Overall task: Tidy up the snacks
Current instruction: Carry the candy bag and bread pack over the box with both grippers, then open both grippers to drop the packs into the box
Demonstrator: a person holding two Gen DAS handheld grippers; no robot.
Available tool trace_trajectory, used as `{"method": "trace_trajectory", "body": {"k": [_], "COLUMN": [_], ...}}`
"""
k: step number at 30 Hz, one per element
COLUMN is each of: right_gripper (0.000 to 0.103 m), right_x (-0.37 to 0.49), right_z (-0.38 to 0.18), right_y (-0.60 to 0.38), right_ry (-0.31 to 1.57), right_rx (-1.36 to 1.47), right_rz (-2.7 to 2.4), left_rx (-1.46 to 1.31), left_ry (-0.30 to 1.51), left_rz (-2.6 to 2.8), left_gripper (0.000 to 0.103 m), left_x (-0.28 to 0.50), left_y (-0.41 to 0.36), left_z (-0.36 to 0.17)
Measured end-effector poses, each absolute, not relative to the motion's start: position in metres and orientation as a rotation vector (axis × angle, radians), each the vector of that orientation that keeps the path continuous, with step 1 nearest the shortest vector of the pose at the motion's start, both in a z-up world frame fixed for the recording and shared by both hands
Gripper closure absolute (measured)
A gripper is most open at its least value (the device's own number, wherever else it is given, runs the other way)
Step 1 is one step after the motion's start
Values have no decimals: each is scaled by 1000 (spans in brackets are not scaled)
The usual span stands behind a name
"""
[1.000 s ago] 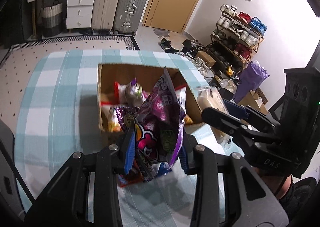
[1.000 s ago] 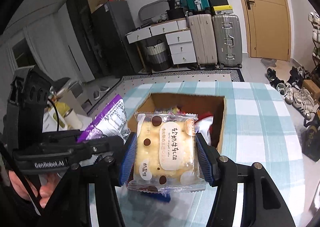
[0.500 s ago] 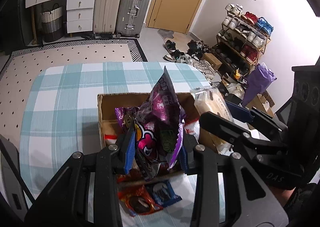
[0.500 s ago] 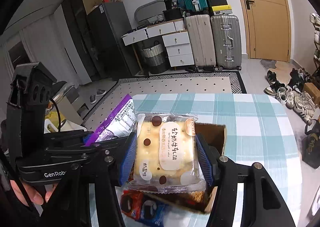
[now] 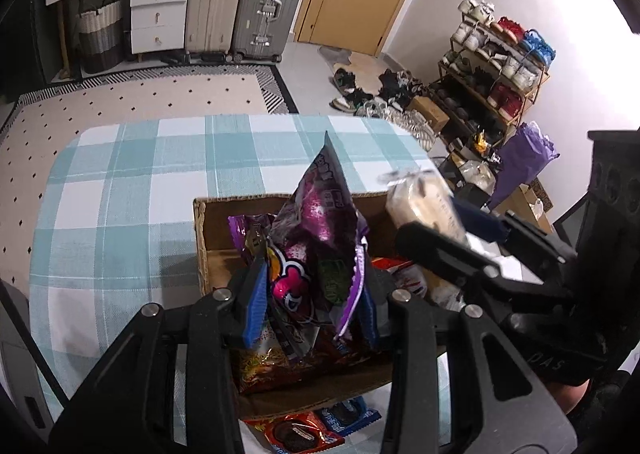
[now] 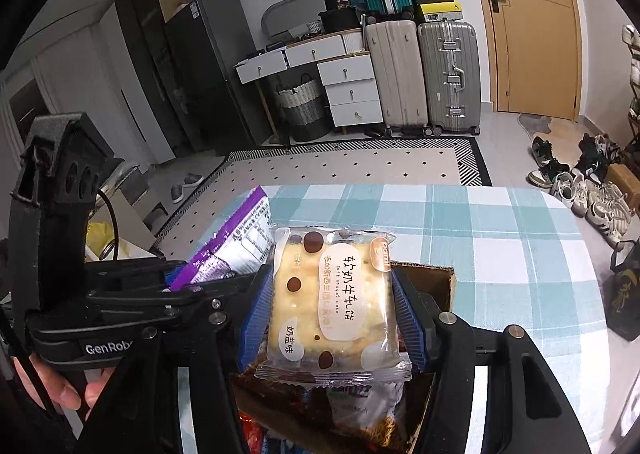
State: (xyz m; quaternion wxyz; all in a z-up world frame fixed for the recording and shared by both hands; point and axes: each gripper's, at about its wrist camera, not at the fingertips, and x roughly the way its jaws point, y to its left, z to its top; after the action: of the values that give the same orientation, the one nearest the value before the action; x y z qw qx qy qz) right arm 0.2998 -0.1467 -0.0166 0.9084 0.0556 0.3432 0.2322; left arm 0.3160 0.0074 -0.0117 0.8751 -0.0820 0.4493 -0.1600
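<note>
Upright between the blue pads of the left gripper (image 5: 312, 294) stands one purple snack bag (image 5: 316, 238), its long axis running vertically and its pointed top corner aimed up and away from the camera. The gripper is pinching the bag at its lower half, directly above an open cardboard box (image 5: 224, 206) that sits on a table (image 5: 120, 190) covered in teal-and-white check cloth. Inside the box lie several more packets, too jumbled to count. Just in front of the box, on the cloth, rest two cookie packets, one red (image 5: 294, 434) and one blue (image 5: 346, 414).

To the right, the right gripper (image 6: 330, 310) is clamped on one pale yellow nougat cake packet (image 6: 332, 302), held flat-faced to its camera with its long axis vertical and the printed label reading top to bottom. It hovers over the box's near right corner. Both grippers point forward and slightly downward, side by side, close together. Part of the person's left hand (image 6: 60, 390) shows on the left gripper's handle.
</note>
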Motion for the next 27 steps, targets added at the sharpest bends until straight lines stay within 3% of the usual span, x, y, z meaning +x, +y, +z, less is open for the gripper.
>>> {"method": "trace_trajectory", "body": {"k": [4, 6, 7, 27], "right_gripper": [39, 29, 25, 21], "right_x": [297, 293, 292, 242], "right_z": [-18, -16, -15, 5], "right_y": [-148, -153, -156, -173], "right_ry": [690, 668, 660, 606], "right_rx": [112, 121, 125, 140], "right_rz": [471, 458, 452, 445], "left_rx": [-103, -97, -104, -19], "left_ry": [911, 896, 883, 767], "left_rz": [-288, -260, -259, -174], "left_gripper": [53, 32, 30, 20], "left_x": [311, 309, 307, 242], "left_y": [2, 5, 8, 4], "left_z": [-13, -11, -9, 32]}}
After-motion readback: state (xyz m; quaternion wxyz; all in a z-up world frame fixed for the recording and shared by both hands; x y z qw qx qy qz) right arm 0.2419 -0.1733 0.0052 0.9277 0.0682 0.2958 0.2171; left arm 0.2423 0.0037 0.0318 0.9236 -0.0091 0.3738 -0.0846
